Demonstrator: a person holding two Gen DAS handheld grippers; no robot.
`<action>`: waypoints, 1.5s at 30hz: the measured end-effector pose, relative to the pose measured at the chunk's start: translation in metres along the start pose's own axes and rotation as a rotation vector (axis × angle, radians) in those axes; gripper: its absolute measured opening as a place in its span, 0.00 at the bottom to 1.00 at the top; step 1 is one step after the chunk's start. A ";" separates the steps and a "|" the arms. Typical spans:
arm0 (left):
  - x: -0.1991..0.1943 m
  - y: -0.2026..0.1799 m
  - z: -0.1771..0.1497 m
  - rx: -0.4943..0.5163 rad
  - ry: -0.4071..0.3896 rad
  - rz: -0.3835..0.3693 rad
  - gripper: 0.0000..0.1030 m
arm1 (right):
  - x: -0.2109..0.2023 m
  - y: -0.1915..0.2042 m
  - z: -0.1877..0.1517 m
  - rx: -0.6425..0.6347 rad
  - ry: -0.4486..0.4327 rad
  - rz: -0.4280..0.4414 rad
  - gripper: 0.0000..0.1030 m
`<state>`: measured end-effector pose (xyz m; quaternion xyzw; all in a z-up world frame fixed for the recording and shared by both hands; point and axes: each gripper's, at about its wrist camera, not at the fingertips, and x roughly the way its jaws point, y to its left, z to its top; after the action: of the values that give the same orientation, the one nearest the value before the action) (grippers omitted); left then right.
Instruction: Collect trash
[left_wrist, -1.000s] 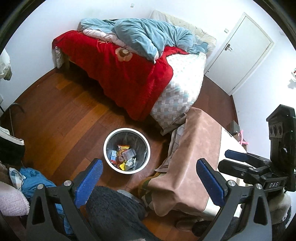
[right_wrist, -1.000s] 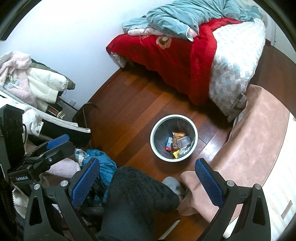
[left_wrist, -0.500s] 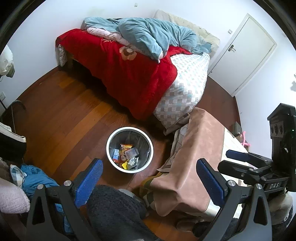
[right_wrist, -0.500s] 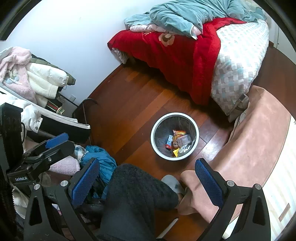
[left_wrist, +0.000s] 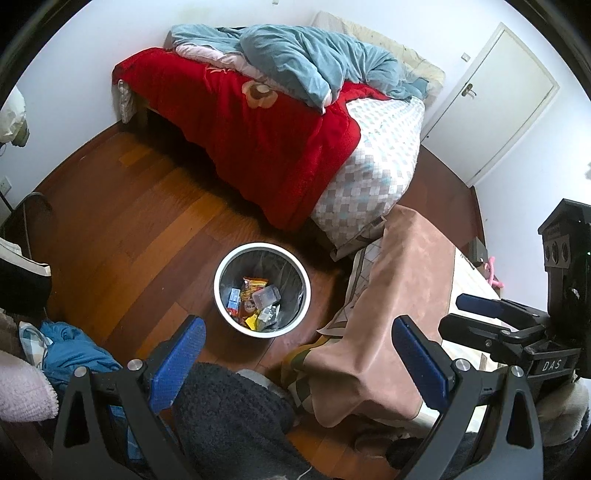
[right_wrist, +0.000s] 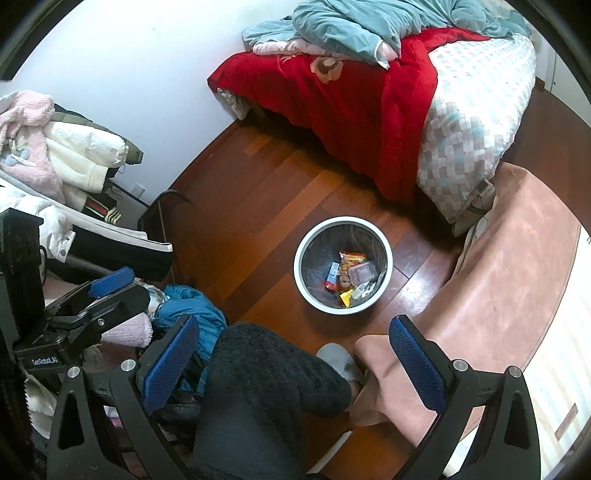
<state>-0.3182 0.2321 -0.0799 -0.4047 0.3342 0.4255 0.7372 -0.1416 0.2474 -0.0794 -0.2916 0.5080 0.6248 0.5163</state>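
Note:
A white-rimmed round trash bin (left_wrist: 221, 295) stands on the wooden floor; the right wrist view shows it too (right_wrist: 300, 275). Inside lie several wrappers (left_wrist: 255, 301) and a clear plastic box (left_wrist: 266, 295). My left gripper (left_wrist: 299, 363) is open and empty, held high above the floor, nearer than the bin. My right gripper (right_wrist: 291, 363) is open and empty at a similar height. Each gripper shows in the other's view: the right one at the right edge of the left wrist view (left_wrist: 491, 314), the left one at the left edge of the right wrist view (right_wrist: 99, 291).
A bed (left_wrist: 373, 177) with a red blanket and blue duvet stands beyond the bin. A table draped in a brown cloth (left_wrist: 402, 302) is to the right. A chair piled with clothes (right_wrist: 55, 173) and a blue garment (right_wrist: 192, 314) are on the left. My dark trouser leg (right_wrist: 266, 384) fills the foreground. A white door (left_wrist: 495, 99) is at the far right.
Both views have drifted slightly, so the bin and bed sit a little further right and lower. Both grippers stay open and empty.

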 end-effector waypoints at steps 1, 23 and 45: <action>0.000 0.000 0.000 -0.001 0.001 0.001 1.00 | 0.001 -0.001 0.000 0.000 0.002 -0.001 1.00; 0.002 0.007 -0.005 -0.016 0.009 0.012 1.00 | 0.008 0.000 0.001 -0.004 0.014 0.005 1.00; 0.003 0.011 -0.004 -0.022 0.009 0.018 1.00 | 0.019 0.004 0.005 -0.016 0.023 0.013 1.00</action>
<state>-0.3274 0.2326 -0.0878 -0.4117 0.3365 0.4340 0.7272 -0.1506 0.2588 -0.0930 -0.2997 0.5108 0.6288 0.5039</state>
